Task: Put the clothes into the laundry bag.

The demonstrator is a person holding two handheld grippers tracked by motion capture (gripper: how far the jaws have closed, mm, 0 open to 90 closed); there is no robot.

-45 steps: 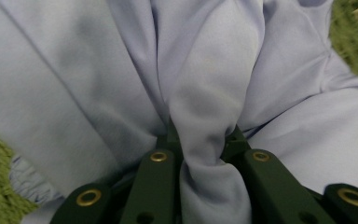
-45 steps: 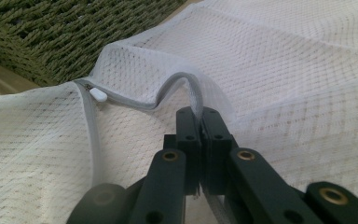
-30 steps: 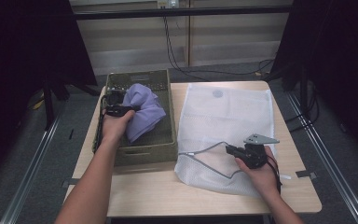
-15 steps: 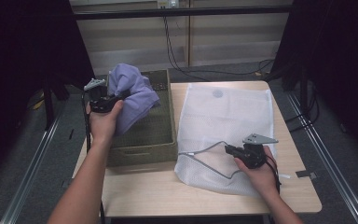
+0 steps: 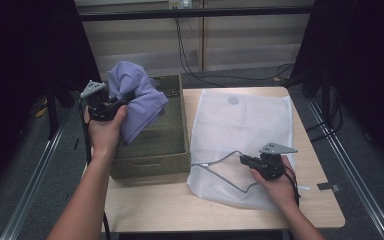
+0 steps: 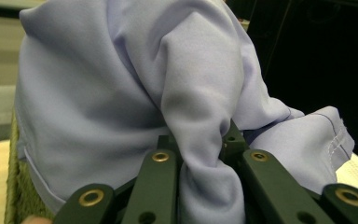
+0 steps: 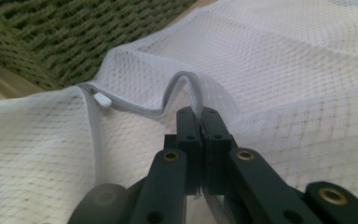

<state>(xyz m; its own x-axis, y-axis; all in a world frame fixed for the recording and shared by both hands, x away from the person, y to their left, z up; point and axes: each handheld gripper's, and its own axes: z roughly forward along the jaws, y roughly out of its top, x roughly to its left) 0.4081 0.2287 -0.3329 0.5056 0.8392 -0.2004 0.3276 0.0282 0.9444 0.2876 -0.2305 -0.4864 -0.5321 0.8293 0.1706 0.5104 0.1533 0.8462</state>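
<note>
Centrally in the high view, a white mesh laundry bag (image 5: 240,135) lies flat on the table (image 5: 180,210), beside an olive woven basket (image 5: 152,155). Upper left, the left gripper (image 5: 122,98) clamps a lavender garment (image 5: 135,97) above the basket; the right gripper (image 5: 244,160) pinches the bag's zipper edge (image 7: 189,91).

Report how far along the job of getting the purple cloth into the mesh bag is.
Done: the left gripper is shut on the purple cloth and holds it above the green basket. In hand: the right gripper pinches the grey zipper edge of the white mesh bag, lifting it slightly. Left: carry the cloth across and push it into the bag, which lies flat on the table.
</note>
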